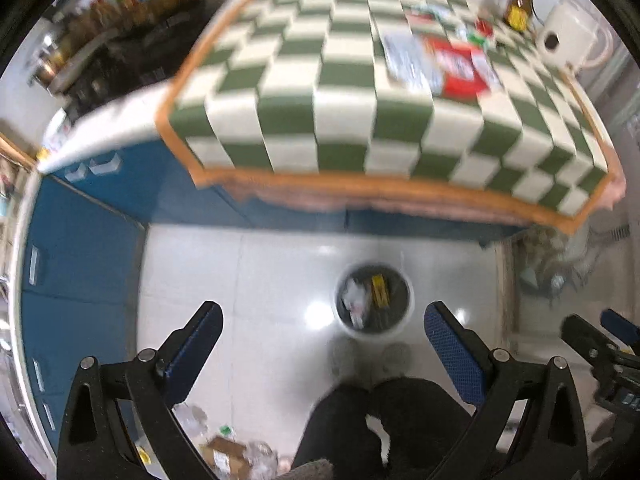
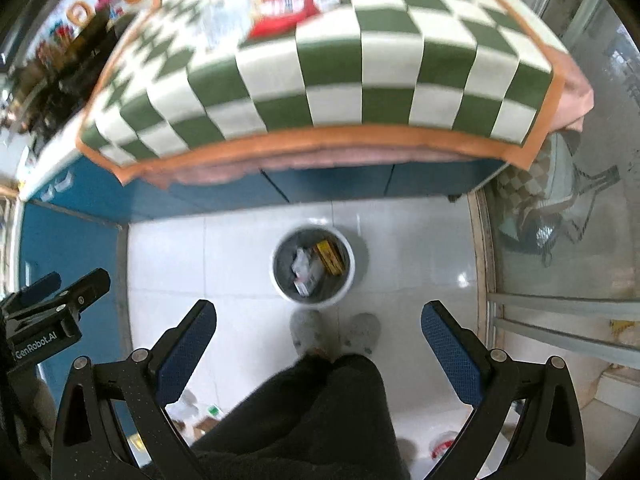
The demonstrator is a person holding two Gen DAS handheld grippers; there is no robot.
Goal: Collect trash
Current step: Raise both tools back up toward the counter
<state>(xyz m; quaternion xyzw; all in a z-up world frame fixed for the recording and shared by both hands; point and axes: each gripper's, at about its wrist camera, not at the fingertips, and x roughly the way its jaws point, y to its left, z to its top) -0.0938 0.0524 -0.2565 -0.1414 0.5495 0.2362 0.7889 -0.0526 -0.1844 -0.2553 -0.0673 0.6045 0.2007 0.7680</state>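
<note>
Two tools hang above the floor, both tipped down toward it. The left tool (image 1: 322, 322) has its fingers spread wide with nothing between them; the right tool (image 2: 318, 320) is likewise spread and bare. In the right view the left tool shows at 9 o'clock, and in the left view the right tool shows at 3 o'clock, cut by the frame edge.

The bin (image 2: 313, 266) stands on the floor (image 2: 416, 248) just ahead of both tools, at 12 o'clock from the person's slippers (image 2: 308, 334), and holds a yellow pack (image 2: 330, 257) and pale wrappers. A red packet (image 1: 460, 66) and a silvery wrapper (image 1: 406, 60) lie on the counter's checked cloth (image 1: 344, 112), toward 1 o'clock in the left view. More litter (image 1: 228, 452) lies on the floor at 7 o'clock, partly hidden by the tool's frame. Both views are blurred, so labels cannot be read.
</note>
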